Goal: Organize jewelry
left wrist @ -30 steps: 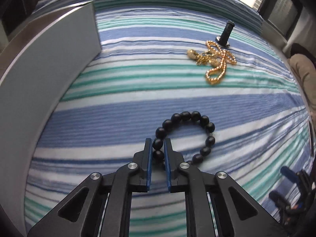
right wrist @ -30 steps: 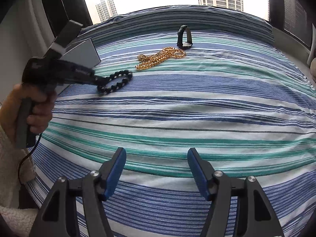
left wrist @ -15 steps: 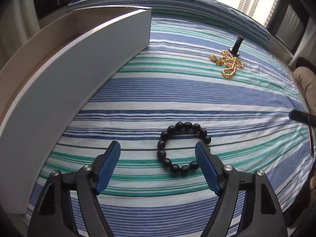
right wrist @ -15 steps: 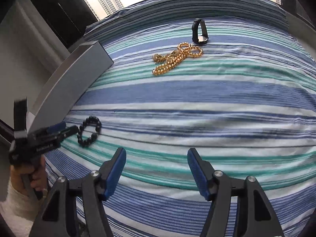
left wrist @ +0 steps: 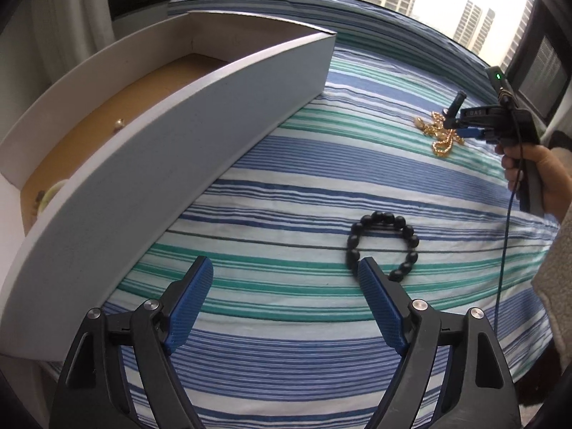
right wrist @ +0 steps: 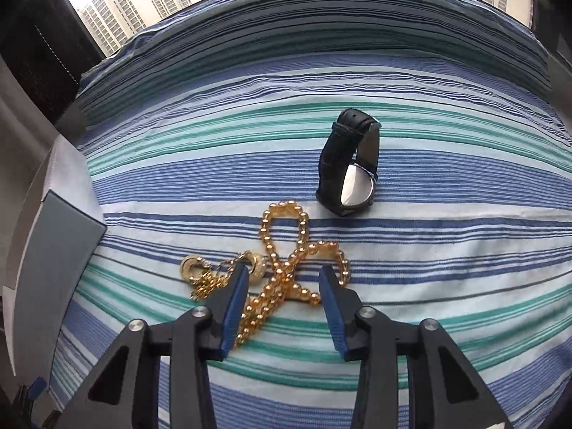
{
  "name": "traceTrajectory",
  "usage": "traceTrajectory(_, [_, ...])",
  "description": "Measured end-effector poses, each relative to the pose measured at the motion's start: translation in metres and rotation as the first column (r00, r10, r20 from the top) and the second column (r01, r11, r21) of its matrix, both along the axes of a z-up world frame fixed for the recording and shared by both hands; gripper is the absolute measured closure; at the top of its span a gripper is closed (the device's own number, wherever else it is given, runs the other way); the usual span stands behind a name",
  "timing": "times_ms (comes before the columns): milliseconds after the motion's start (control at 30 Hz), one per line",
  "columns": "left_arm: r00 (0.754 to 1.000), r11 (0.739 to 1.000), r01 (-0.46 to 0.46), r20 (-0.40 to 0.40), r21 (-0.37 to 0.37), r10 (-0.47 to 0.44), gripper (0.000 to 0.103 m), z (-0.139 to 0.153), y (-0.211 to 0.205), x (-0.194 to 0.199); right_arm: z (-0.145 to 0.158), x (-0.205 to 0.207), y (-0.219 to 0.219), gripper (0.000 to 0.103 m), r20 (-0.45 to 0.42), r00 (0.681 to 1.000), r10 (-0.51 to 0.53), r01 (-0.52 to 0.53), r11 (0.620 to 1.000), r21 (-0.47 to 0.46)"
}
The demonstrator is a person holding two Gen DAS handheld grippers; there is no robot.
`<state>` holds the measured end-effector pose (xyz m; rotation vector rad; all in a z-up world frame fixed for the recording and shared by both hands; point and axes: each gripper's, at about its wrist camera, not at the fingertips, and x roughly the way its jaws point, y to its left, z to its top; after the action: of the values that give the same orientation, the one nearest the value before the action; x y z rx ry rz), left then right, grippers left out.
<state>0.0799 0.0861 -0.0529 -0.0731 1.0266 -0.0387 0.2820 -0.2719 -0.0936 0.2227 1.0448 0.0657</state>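
on the blue, teal and white striped bedspread (right wrist: pixel 429 250), the gold bead chain necklace (right wrist: pixel 286 271) lies in a loose tangle, looped and crossing over itself, with a thinner gold chain and round gold ring-shaped pieces (right wrist: pixel 221 268) mixed in at its left side. the right gripper (right wrist: pixel 282 279) hangs low over that heap with its blue-padded fingers parted and nothing pinched yet; the crossing of the bead strands sits between them. judging by its look, the necklace should be light, limp and slippery, likely to pour out of a loose hold or drag the smaller gold pieces along, so the knot-like crossing where several strands overlap seems the safest place to close on. just beyond it a black leather-strapped wristwatch (right wrist: pixel 346 175) rests on its side with the silver case back showing, near the necklace but apart from it. the left gripper (left wrist: pixel 286 279) is held wide open and empty above the bedspread, and the black round-bead bracelet (left wrist: pixel 382 246) lies flat in a ring just past its right finger, its lower edge hidden behind that fingertip, so whether they touch cannot be told. to the left stands the open white rectangular box with a brown cardboard floor (left wrist: pixel 178 136), holding a small pearl-like bead (left wrist: pixel 119 124) and something pale and rounded at its near end, too hidden to name. none of the three pieces on the bedspread is in the box yet.
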Motion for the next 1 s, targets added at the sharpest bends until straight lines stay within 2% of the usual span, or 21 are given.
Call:
traceTrajectory(100, [1.000,1.000,-0.008,-0.018,-0.001,0.008,0.019,-0.005,0.004,-0.001,-0.005,-0.001,0.000,0.072,0.010,1.000,0.013,-0.013,1.000,0.023])
traceTrajectory(133, [1.000,1.000,-0.006,-0.022,-0.002,0.006,0.019,-0.006,0.003,-0.001,-0.006,-0.002,0.001,0.092,-0.010,1.000,0.027,-0.027,1.000,0.016])
traceTrajectory(167, [1.000,1.000,-0.002,-0.022,-0.005,0.002,0.019,-0.006,0.003,-0.001,-0.006,-0.005,0.001,0.095,-0.015,0.999,0.032,-0.031,0.999,0.011])
traceTrajectory(300, [1.000,1.000,0.012,-0.010,-0.005,-0.012,0.019,-0.003,-0.001,-0.004,0.006,-0.036,0.000,0.095,-0.005,0.997,0.081,-0.080,0.995,0.065])
traceTrajectory(467, [1.000,1.000,0.019,-0.005,-0.006,-0.019,0.019,-0.001,-0.004,-0.007,0.027,-0.113,0.007,0.095,0.015,0.983,0.184,-0.184,0.976,0.115])
traceTrajectory(633, [0.999,0.999,0.042,-0.008,0.002,-0.042,0.019,-0.001,-0.011,-0.011,0.021,-0.190,0.012,0.095,0.008,0.975,0.221,-0.221,0.969,0.111])
traceTrajectory(700, [0.998,0.999,0.053,-0.015,0.011,-0.053,0.019,-0.001,-0.015,-0.014,0.013,-0.219,0.014,0.092,0.006,0.979,0.205,-0.205,0.977,0.049])
traceTrajectory(733, [0.998,0.998,0.058,-0.019,0.015,-0.058,0.019,-0.001,-0.017,-0.015,0.010,-0.231,0.014,0.086,0.011,0.980,0.196,-0.196,0.981,0.005])
traceTrajectory(767, [0.998,0.998,0.063,-0.022,0.020,-0.062,0.017,-0.001,-0.018,-0.016,0.008,-0.243,0.015,0.064,0.019,0.983,0.180,-0.180,0.984,-0.018])
traceTrajectory(833, [0.997,0.997,0.066,-0.029,0.030,-0.065,0.013,-0.001,-0.020,-0.018,0.007,-0.263,0.011,0.045,0.052,0.990,0.129,-0.130,0.992,0.011])
traceTrajectory(900, [0.997,0.997,0.071,-0.031,0.030,-0.070,0.011,0.000,-0.021,-0.019,0.005,-0.278,0.005,0.045,0.060,0.994,0.090,-0.092,0.995,0.038])
traceTrajectory(1000, [0.996,0.997,0.074,-0.044,0.025,-0.073,0.011,-0.001,-0.021,-0.020,0.001,-0.294,0.007,0.045,0.062,0.997,0.056,-0.056,0.998,0.002])
